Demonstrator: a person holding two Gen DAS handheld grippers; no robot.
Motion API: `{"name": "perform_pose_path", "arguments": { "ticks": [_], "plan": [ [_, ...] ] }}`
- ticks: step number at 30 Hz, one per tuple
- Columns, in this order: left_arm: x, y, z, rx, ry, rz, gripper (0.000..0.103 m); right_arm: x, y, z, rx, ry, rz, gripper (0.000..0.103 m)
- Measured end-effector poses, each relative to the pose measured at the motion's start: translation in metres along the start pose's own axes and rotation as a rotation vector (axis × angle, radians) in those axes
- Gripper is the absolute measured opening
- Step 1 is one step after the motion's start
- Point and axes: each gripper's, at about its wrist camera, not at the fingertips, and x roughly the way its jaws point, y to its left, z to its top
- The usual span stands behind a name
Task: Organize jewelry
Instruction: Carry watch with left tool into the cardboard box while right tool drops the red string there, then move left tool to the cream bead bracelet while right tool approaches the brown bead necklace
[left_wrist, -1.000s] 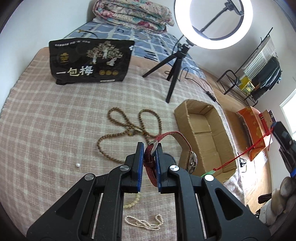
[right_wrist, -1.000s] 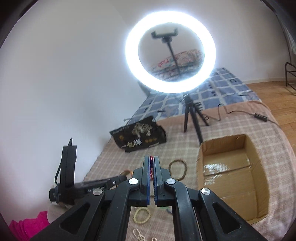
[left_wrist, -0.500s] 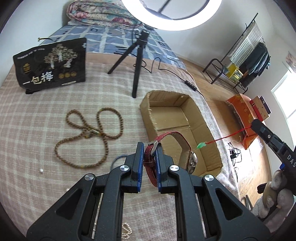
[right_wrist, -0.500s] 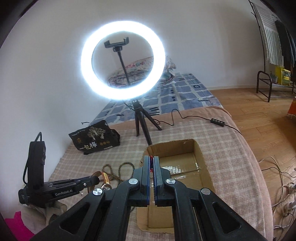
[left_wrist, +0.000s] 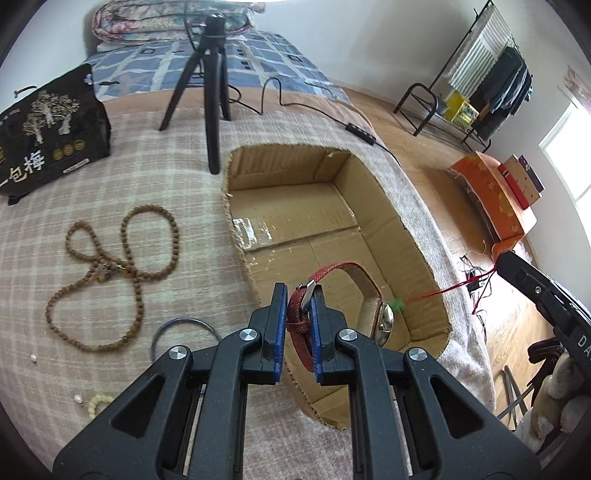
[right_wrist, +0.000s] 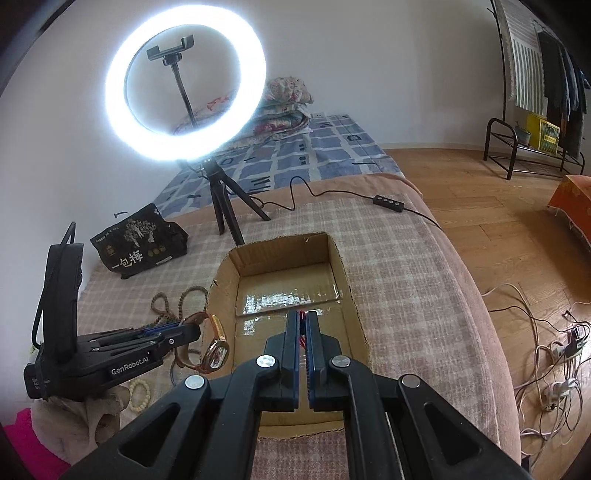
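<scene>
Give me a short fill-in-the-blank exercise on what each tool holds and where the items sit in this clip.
1. The left tool is shut on the strap of a red ____.
2. The watch hangs above the open cardboard ____.
3. The right tool pinches a thin ____ cord carrying a small green charm.
4. The long brown bead necklace lies on the ____ blanket, outside the box.

Missing words: watch; box; red; checked

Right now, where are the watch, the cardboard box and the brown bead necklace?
watch (left_wrist: 386, 320), left wrist view, on its metal case.
cardboard box (left_wrist: 295, 166), left wrist view, far inner wall.
brown bead necklace (left_wrist: 137, 284), left wrist view, on a bead strand.
</scene>
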Motion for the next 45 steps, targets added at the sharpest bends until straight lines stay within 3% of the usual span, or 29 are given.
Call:
{"name": "perform_pose_path", "arguments": {
  "ticks": [6, 10, 12, 16, 18, 27, 36, 40, 45],
  "plan": [
    [0.015, -0.010, -0.005, 0.034, 0.036, 0.003, 0.010, 0.008, -0.001, -0.005, -0.011, 0.039, -0.007, 0.000],
    [0.014, -0.011, -0.005, 0.037, 0.035, -0.003, 0.023, 0.010, -0.002, -0.006, -0.009, 0.051, -0.012, 0.005],
    [0.010, -0.011, -0.005, 0.039, 0.025, 0.013, 0.029, 0.009, -0.001, -0.006, -0.010, 0.046, -0.027, 0.036],
    [-0.001, -0.004, -0.004, 0.032, 0.008, 0.022, 0.030, 0.007, 0.000, -0.005, -0.009, 0.040, -0.041, 0.047],
    [-0.008, 0.001, -0.005, 0.033, -0.003, 0.034, 0.030, 0.006, 0.000, -0.005, -0.003, 0.033, -0.044, 0.060],
    [-0.050, 0.035, -0.013, 0.018, -0.052, 0.057, 0.030, -0.002, 0.014, -0.004, -0.030, -0.005, -0.048, 0.073],
    [-0.103, 0.087, -0.031, 0.000, -0.103, 0.116, 0.030, -0.018, 0.043, -0.010, -0.086, -0.130, -0.058, 0.089],
    [-0.126, 0.111, -0.037, -0.022, -0.114, 0.166, 0.030, -0.020, 0.058, -0.010, -0.107, -0.132, -0.036, 0.090],
    [-0.151, 0.153, -0.041, -0.117, -0.128, 0.172, 0.030, -0.019, 0.081, -0.007, -0.135, -0.080, -0.017, 0.101]
  ]
}}
